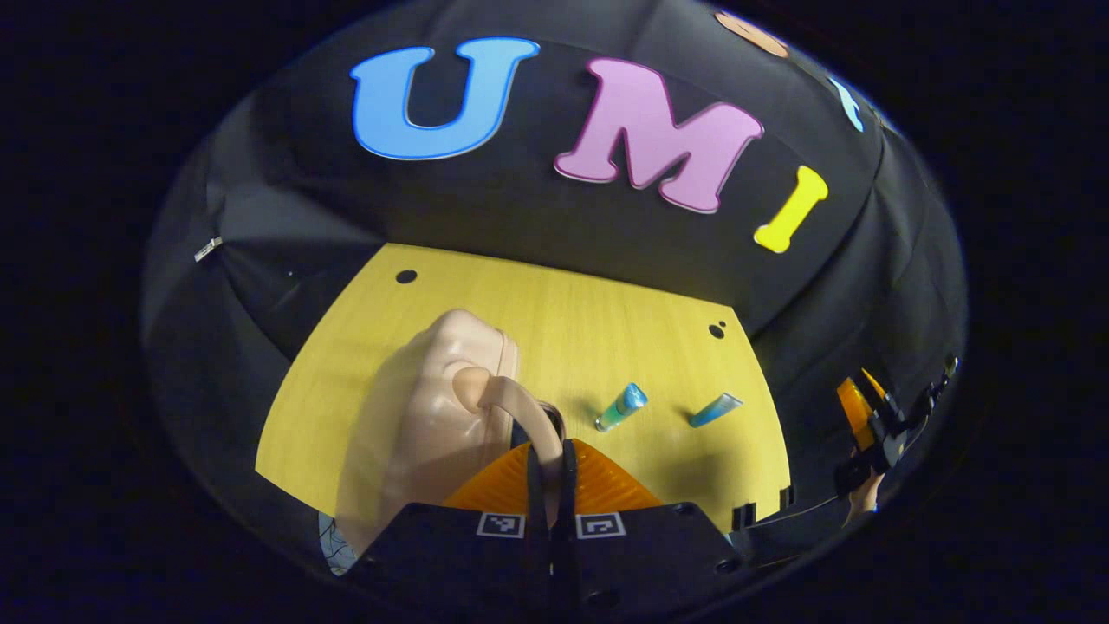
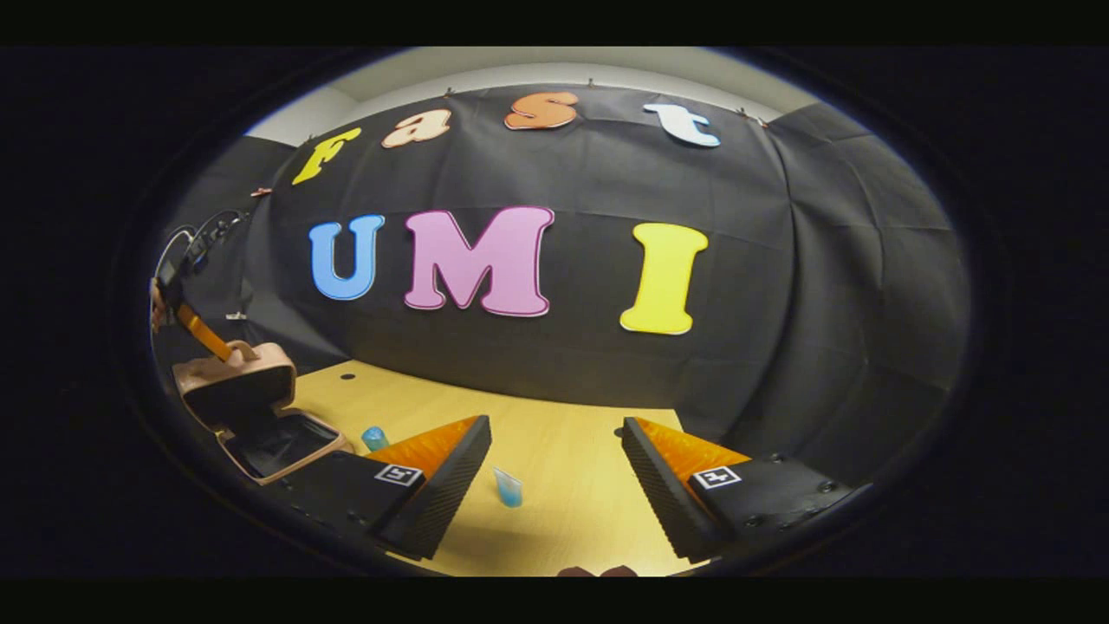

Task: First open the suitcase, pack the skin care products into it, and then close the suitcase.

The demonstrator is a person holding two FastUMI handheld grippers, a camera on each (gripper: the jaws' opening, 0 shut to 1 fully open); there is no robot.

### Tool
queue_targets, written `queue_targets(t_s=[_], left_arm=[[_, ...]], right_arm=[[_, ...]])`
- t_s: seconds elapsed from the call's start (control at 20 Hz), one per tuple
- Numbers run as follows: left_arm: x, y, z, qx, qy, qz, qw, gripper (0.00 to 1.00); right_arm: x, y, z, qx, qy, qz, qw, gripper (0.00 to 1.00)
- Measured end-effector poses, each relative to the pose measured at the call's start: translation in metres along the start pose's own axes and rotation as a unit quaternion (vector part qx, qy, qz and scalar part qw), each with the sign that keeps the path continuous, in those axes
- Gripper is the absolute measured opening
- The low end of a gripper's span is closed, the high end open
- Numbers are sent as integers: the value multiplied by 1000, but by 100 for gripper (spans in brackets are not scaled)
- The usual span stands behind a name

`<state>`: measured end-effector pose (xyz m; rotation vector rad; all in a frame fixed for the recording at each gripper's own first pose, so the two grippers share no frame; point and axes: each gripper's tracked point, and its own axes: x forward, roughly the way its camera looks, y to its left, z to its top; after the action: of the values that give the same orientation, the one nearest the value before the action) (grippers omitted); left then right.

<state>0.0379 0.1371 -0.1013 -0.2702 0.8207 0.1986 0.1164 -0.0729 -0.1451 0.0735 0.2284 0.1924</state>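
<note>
Left claw [image 1: 551, 472] pinches suitcase handle [image 1: 520, 407], lid [image 2: 236, 381] lifted open. Right claw [image 2: 554, 472] spread over table [image 2: 563, 451], blue tube [image 2: 509, 488] between its fingers, right of suitcase [image 2: 277, 442].

Suitcase [image 2: 251, 407]: small pink hard-shell case with a dark lining, standing open at your far left in the right gripper view; its lid [image 2: 234, 377] is raised.
Handle [image 1: 520, 407]: pink loop on the lid, caught between your left gripper's [image 1: 552, 472] fingers.
Teal tube [image 1: 620, 407]: teal body with a blue cap, lying on the wood just ahead and right of your left gripper.
Blue tube [image 2: 509, 488]: small, pale blue, lying between your right gripper's [image 2: 554, 481] wide-apart fingers, touching neither.
</note>
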Motion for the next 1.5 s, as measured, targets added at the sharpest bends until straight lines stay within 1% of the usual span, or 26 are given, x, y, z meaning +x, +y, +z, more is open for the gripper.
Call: queue_targets(t_s=[0.15, 0.2, 0.25, 0.3, 0.35, 0.45, 0.55, 0.6, 0.65, 0.7, 0.85, 1.0, 1.05, 1.1, 1.15, 1.25, 1.3, 1.35, 1.4, 1.5], left_arm=[[-30, 79, 28, -10, -29, 28, 999, 7], [-36, 103, 32, -14, -34, 36, 999, 3], [-39, 129, 37, -21, -40, 41, 998, 7], [-39, 152, 37, -30, -45, 44, 998, 7], [-37, 177, 38, -41, -47, 47, 997, 7], [-29, 233, 36, -44, -46, 62, 996, 7], [-15, 289, 29, -37, -34, 82, 995, 7], [-5, 315, 22, -36, -26, 91, 995, 7], [4, 343, 15, -38, -18, 102, 994, 7], [14, 372, 5, -48, -5, 112, 993, 7], [49, 424, -21, -98, 24, 93, 991, 6], [83, 458, -59, -131, 55, 80, 987, 6], [92, 468, -70, -145, 64, 89, 983, 10], [100, 470, -77, -162, 69, 91, 980, 7], [106, 472, -78, -168, 63, 89, 980, 9], [111, 486, -87, -146, 52, 104, 982, 12], [111, 488, -84, -134, 47, 109, 984, 22], [117, 488, -81, -126, 39, 102, 986, 20], [109, 486, -75, -124, 27, 100, 987, 29], [101, 486, -58, -122, -15, 112, 986, 65]], right_arm=[[0, 24, 13, -11, -14, -10, 1000, 97], [-1, 33, 13, -12, -12, -16, 1000, 96], [-3, 44, 14, -9, -9, -20, 1000, 96], [-5, 58, 19, -2, -11, -22, 1000, 96], [-7, 73, 24, 5, -13, -22, 1000, 96], [-8, 99, 27, 6, -10, -25, 1000, 96], [-10, 120, 32, -1, -8, -30, 1000, 96], [-10, 129, 36, -4, -10, -34, 999, 94], [-11, 139, 38, -8, -8, -41, 999, 96], [-13, 146, 36, -10, -4, -48, 999, 96], [-18, 172, 31, -7, 8, -65, 998, 96], [-20, 197, 18, 6, 35, -69, 997, 96], [-20, 202, 16, 10, 41, -71, 997, 96], [-20, 205, 14, 14, 45, -75, 996, 96], [-20, 206, 14, 18, 47, -79, 996, 96], [-19, 207, 13, 25, 51, -88, 995, 96], [-19, 207, 11, 29, 55, -91, 994, 96], [-18, 207, 9, 33, 57, -94, 993, 96], [-17, 208, 7, 37, 59, -97, 993, 96], [-14, 203, 8, 30, 45, -105, 993, 97]])
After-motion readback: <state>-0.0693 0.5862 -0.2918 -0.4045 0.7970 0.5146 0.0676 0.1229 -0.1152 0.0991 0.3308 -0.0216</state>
